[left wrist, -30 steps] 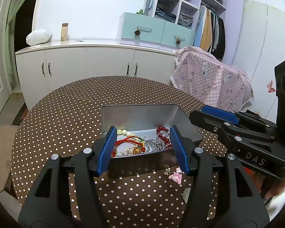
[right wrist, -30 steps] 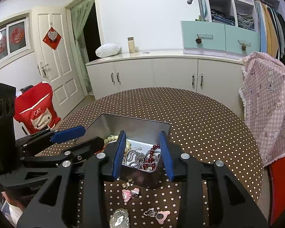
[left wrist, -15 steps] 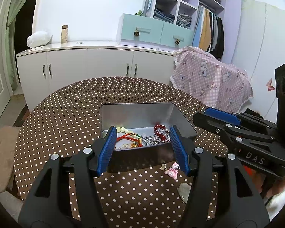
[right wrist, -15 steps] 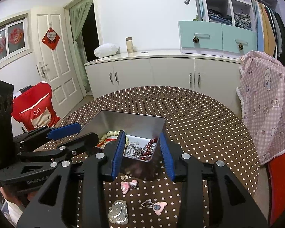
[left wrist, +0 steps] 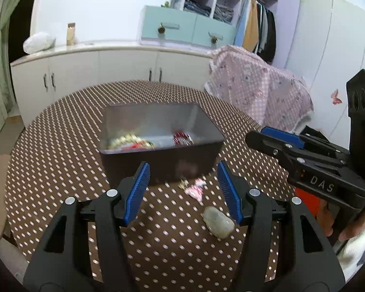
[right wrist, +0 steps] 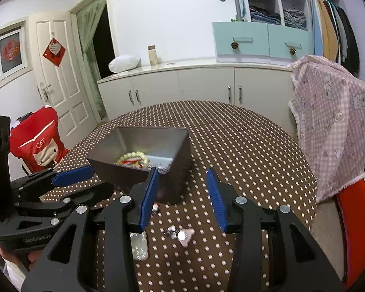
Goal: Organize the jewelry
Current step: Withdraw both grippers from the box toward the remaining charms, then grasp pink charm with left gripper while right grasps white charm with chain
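Note:
A metal tin (left wrist: 158, 116) (right wrist: 143, 141) stands on the polka-dot table and holds a pale bead bracelet (right wrist: 132, 157), red beads (left wrist: 182, 137) and chains. In front of it lie a small pink charm (left wrist: 194, 189), a pale green stone pendant (left wrist: 217, 222) (right wrist: 140, 245) and a pink hair clip (right wrist: 183, 236). My left gripper (left wrist: 183, 191) is open and empty, just short of the tin, above the pink charm. My right gripper (right wrist: 181, 194) is open and empty, above the loose pieces.
The round table with a brown dotted cloth (right wrist: 243, 146) fills the foreground. White cabinets (right wrist: 194, 87) stand behind it. A chair draped in pink cloth (right wrist: 335, 131) is at the right, a red chair cover (right wrist: 40, 143) at the left.
Both grippers have pulled back from the tin, so it looks farther away and the loose pieces lie between the fingers. The right gripper's jaws stand wider apart.

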Tool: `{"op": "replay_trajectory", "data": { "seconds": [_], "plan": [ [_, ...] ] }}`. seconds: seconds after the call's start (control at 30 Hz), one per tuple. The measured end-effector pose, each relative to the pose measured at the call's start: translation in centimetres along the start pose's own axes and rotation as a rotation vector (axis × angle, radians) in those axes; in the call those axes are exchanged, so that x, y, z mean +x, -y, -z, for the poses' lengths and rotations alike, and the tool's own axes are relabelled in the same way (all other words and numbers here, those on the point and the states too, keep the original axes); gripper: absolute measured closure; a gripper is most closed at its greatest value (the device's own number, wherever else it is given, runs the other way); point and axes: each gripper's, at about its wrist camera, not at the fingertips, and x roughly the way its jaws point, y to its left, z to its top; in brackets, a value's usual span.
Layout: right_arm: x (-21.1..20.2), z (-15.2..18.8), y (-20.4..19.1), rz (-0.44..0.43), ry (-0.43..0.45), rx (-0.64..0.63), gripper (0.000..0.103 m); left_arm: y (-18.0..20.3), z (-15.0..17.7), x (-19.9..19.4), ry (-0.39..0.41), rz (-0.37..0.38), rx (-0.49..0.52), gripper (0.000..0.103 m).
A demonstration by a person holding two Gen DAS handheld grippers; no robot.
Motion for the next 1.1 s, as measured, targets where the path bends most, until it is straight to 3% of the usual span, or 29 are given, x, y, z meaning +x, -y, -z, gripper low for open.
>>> {"op": "replay_trajectory", "data": {
  "seconds": [0.2,0.33,0.67,0.9,1.1],
  "plan": [
    [0.2,1.5,0.0,0.010,-0.038,-0.001,0.064,1.1,0.9,1.6,-0.068,0.033,0.012,0.048],
    [0.4,2.1,0.0,0.017,-0.057,-0.009,0.064,1.4,0.8,3.1,-0.122,0.045,0.011,0.065],
    [0.7,3.5,1.4,0.018,-0.090,0.022,0.064,1.5,1.4,6.4,-0.229,0.006,0.001,0.071],
    [1.0,4.5,1.1,0.002,-0.116,0.021,0.063,1.5,1.3,6.9,-0.222,-0.043,0.014,0.086],
    [1.0,4.7,0.1,-0.012,-0.122,-0.017,0.064,1.3,1.3,6.7,-0.221,-0.032,-0.001,0.087]
  ]
}}
